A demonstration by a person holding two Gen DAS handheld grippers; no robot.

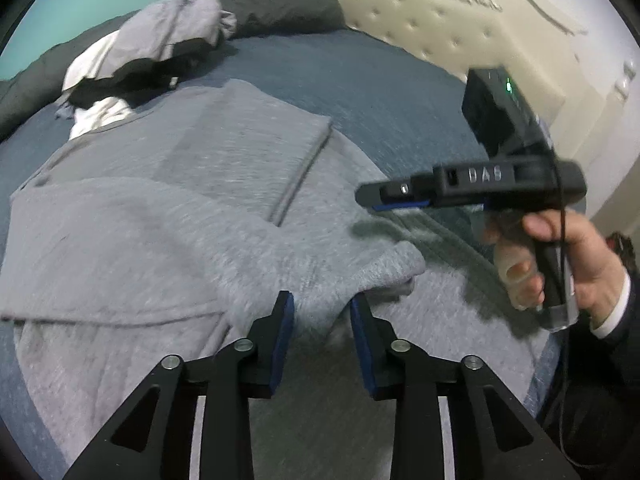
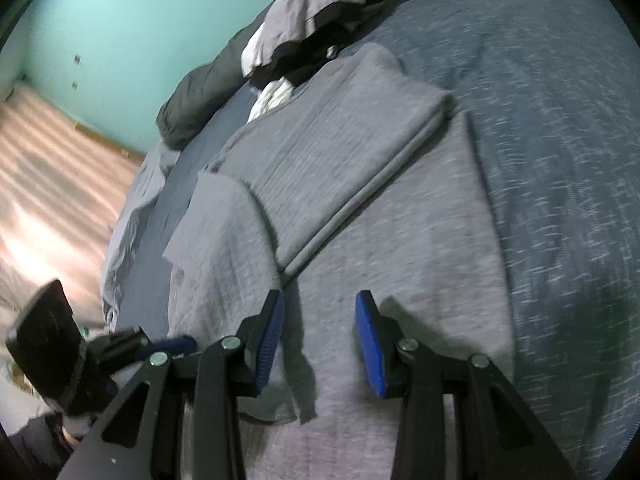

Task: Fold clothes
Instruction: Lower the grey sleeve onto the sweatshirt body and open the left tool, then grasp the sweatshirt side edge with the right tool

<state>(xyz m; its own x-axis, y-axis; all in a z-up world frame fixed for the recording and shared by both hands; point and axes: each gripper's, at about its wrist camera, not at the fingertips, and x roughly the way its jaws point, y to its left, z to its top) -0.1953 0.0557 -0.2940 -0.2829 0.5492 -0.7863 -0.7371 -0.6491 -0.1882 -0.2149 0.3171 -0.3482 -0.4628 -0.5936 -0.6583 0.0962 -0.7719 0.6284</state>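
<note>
Left gripper point(image 1: 322, 312): yours stands part open astride the sweater's point(image 1: 168, 216) folded sleeve, pads not pressing.
Right gripper point(image 2: 320, 320): part open, empty, over the sweater body.
Sweater: flat on the bed point(image 1: 360, 92), sleeves folded in.
Advice: pinch both layers squarely before lifting.
Beyond: the clothes pile point(image 1: 160, 52) sits close behind.

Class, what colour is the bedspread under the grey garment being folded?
Heathered blue-grey bedspread, clearest in the right wrist view.
</note>
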